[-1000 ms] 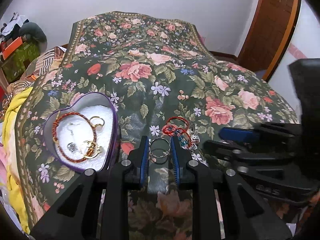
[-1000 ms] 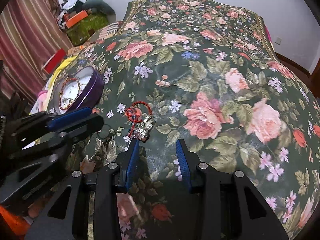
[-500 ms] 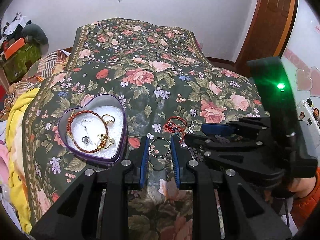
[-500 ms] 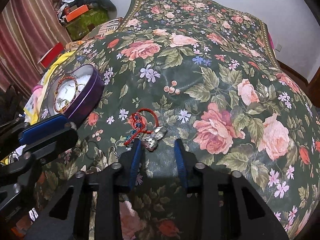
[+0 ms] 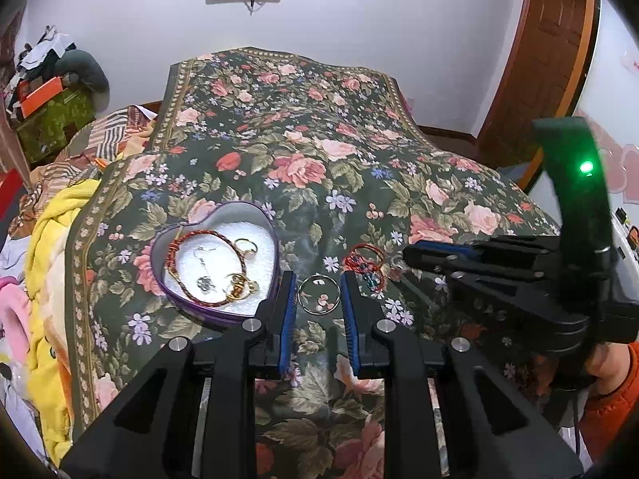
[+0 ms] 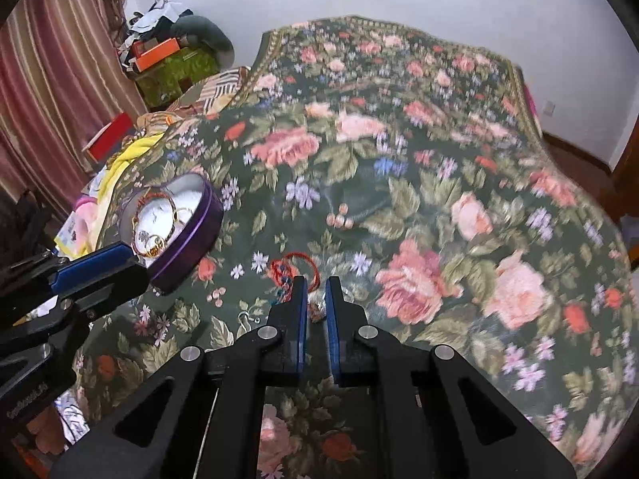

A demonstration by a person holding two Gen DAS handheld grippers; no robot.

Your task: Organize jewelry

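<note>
Between the blue pads of the left gripper (image 5: 318, 294) a thin silver hoop (image 5: 318, 294) is sitting, both rims touching the pads, so those fingers are pinching it above the floral bedspread (image 5: 303, 151). Just left of that, the purple heart-shaped tin (image 5: 223, 317) is lying on the cover, holding a red and gold cord bracelet (image 5: 201, 265), a gold ring (image 5: 246, 246) and small silver pieces on its white lining. Over on the other side, the right gripper (image 6: 316, 299) is showing its fingers drawn close around a small silvery charm (image 6: 317, 310), though whether they are truly clamping it, I cannot tell. Just beyond its tips a red cord bracelet (image 6: 297, 265) with blue beads is lying on the spread. Farther back, an orange box (image 6: 156, 54) is sitting on clutter beside the striped curtain (image 6: 60, 80).
</note>
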